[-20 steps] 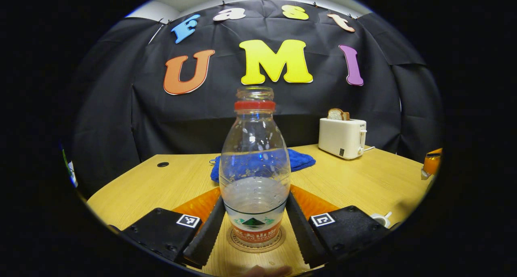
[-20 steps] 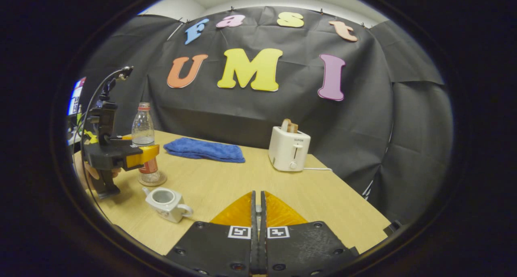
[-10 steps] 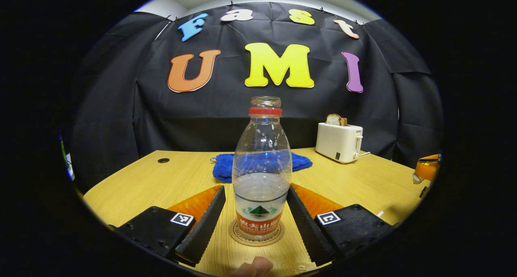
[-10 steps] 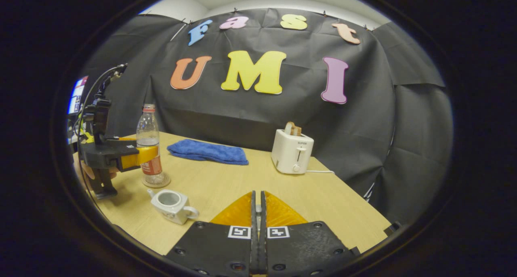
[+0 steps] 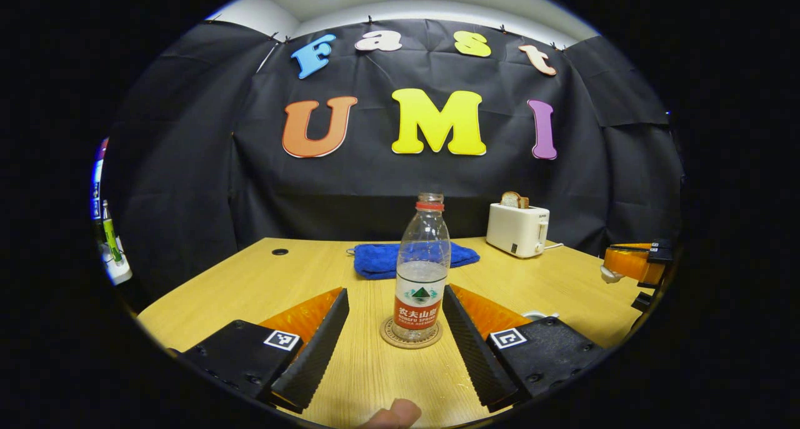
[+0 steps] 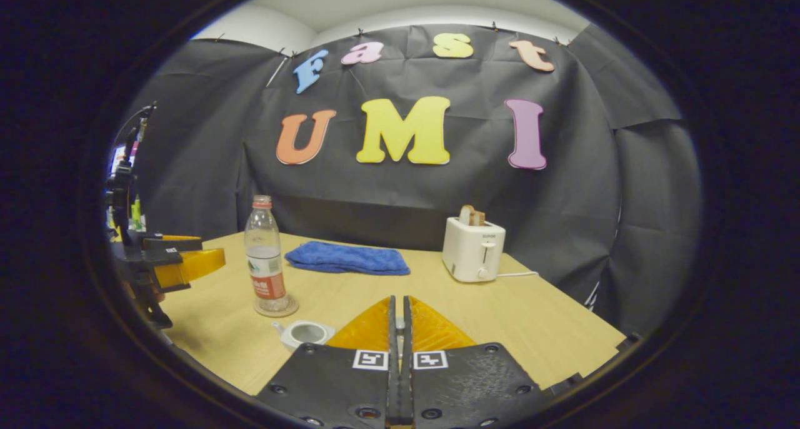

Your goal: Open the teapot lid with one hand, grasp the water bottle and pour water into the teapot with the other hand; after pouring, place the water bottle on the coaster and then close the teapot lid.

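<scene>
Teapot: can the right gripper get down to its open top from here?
Probably yes. The teapot sits just left of the right gripper, with nothing between them; the water bottle stands farther back on its coaster.

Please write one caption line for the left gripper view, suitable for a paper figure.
Left gripper, open, faces the uncapped water bottle standing upright on its coaster, clear of both fingers.

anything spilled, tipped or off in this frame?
Nothing stands out. The water bottle stands upright on the coaster, no puddle visible on the table. The teapot is open, lid not yet replaced.
</scene>
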